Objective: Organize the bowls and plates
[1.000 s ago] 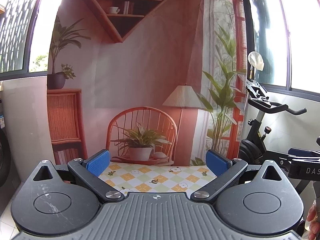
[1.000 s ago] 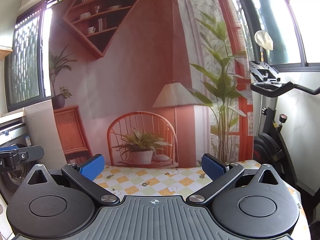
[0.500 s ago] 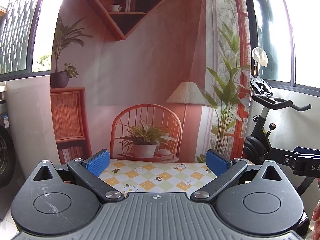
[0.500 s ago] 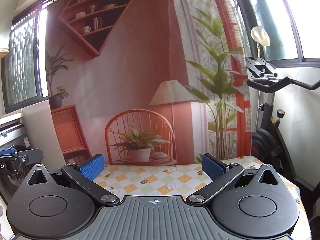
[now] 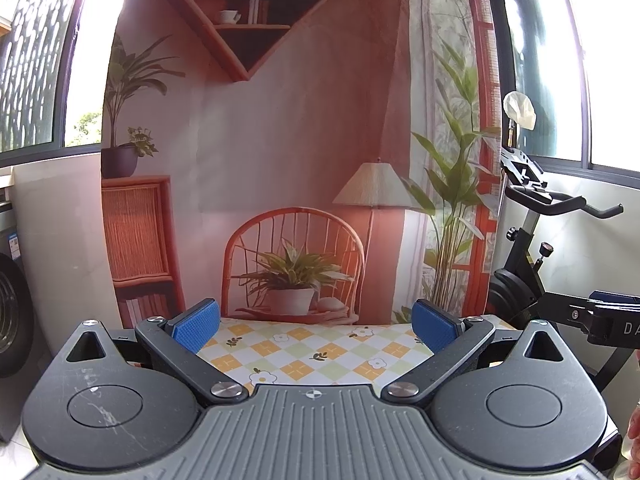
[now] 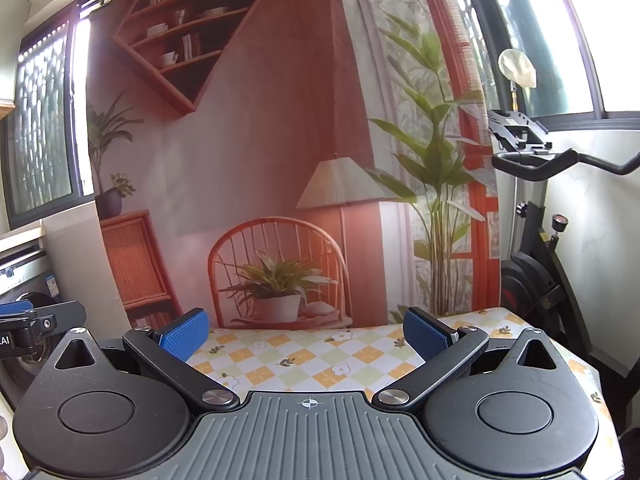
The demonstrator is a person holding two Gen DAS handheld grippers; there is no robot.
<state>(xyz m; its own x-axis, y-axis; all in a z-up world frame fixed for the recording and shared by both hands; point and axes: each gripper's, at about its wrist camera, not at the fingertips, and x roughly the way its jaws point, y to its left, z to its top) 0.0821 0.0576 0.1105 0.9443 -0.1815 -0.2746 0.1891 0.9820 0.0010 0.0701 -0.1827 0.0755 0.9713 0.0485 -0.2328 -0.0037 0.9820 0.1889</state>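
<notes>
Change: both views have swung a little since a second ago — the backdrop's chair sits further right in the left view, and more tablecloth shows in the right view.
Plates, bowls: none on the stretch of table in view; only pictured crockery on the backdrop's shelf.
Left gripper (image 5: 316, 326): jaws spread wide, nothing between them; two blue, dimpled pads (image 5: 196, 326) on black arms.
Right gripper (image 6: 306, 334): likewise wide open and empty, over the cloth.
Tablecloth (image 6: 304, 356): checked yellow, green and white, with small flowers.
Backdrop (image 5: 304, 120): one printed sheet — wicker chair, potted plant, lamp, triangular shelf.
Exercise bike (image 6: 532, 216): one, black, right of the table.
Washer (image 5: 12, 320): one, at the left edge.
Hand (image 5: 634, 436): fingertips at the lower right edge of the left view.
</notes>
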